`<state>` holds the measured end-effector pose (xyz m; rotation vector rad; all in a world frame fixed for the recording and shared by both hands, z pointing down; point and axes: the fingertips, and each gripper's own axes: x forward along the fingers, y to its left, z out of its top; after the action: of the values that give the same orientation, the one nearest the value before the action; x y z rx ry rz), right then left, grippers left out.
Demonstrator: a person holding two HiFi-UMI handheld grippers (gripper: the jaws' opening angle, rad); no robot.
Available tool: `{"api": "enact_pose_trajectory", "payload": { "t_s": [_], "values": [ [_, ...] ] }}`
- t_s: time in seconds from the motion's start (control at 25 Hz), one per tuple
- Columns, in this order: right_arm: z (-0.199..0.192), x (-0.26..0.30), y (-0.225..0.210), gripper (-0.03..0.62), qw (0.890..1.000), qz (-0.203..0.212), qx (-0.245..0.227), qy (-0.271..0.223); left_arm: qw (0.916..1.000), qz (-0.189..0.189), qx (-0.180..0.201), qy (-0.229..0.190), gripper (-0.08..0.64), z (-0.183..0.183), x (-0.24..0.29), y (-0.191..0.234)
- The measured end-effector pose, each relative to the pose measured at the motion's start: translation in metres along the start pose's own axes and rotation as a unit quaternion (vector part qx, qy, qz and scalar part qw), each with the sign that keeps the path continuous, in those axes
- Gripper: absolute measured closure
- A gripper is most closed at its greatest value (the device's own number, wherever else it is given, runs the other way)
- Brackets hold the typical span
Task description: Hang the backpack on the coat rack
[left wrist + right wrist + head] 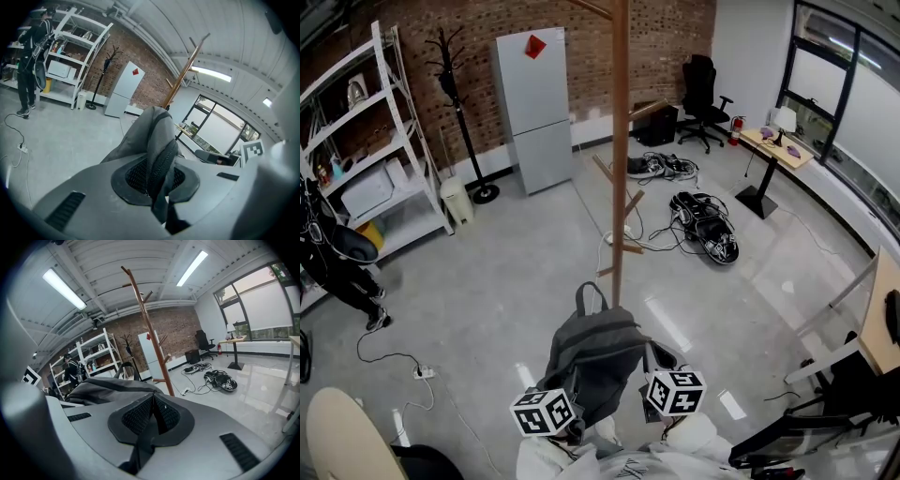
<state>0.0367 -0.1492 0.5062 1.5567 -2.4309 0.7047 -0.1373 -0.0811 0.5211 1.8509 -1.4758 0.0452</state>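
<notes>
Pale grey polished floor (487,281) all round, with a brick wall (469,37) at the back. Against it stood a white fridge (534,108), a black coat stand (459,103) and white shelving (384,141). A tangle of cables (708,230) lay beyond the wooden coat rack (620,169).

The grey backpack (595,361) was up off the floor on the near side of the pole and on none of its pegs. The left gripper (157,180) was clamped on a padded mesh strap of it. The right gripper (152,420) was pinched tight on a dark webbing strap, though which part of the bag that belonged to was hard to say.

From the head view the bag covered both sets of jaws. The rack's top ran out of that frame, and a person (337,258) was cut by the left edge.
</notes>
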Motion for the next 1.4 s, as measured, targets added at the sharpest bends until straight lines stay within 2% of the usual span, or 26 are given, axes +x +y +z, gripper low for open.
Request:
{"api": "enact_pose_trajectory", "payload": {
  "t_s": [0.2, 0.6, 1.4],
  "values": [
    [0.018, 0.023, 0.007, 0.578, 1.000, -0.005, -0.010, -0.003, 0.9998, -0.011, 0.008, 0.014, 0.540, 0.013, 0.014, 0.010],
    [0.032, 0.062, -0.002, 0.580, 1.000, -0.014, 0.006, -0.015, 0.9981, -0.042, 0.018, 0.040, 0.540, 0.017, 0.047, 0.021],
    [0.020, 0.098, -0.041, 0.580, 0.999, -0.025, 0.016, 0.028, 0.9974, -0.020, 0.011, 0.068, 0.540, 0.017, 0.087, 0.036]
  ]
}}
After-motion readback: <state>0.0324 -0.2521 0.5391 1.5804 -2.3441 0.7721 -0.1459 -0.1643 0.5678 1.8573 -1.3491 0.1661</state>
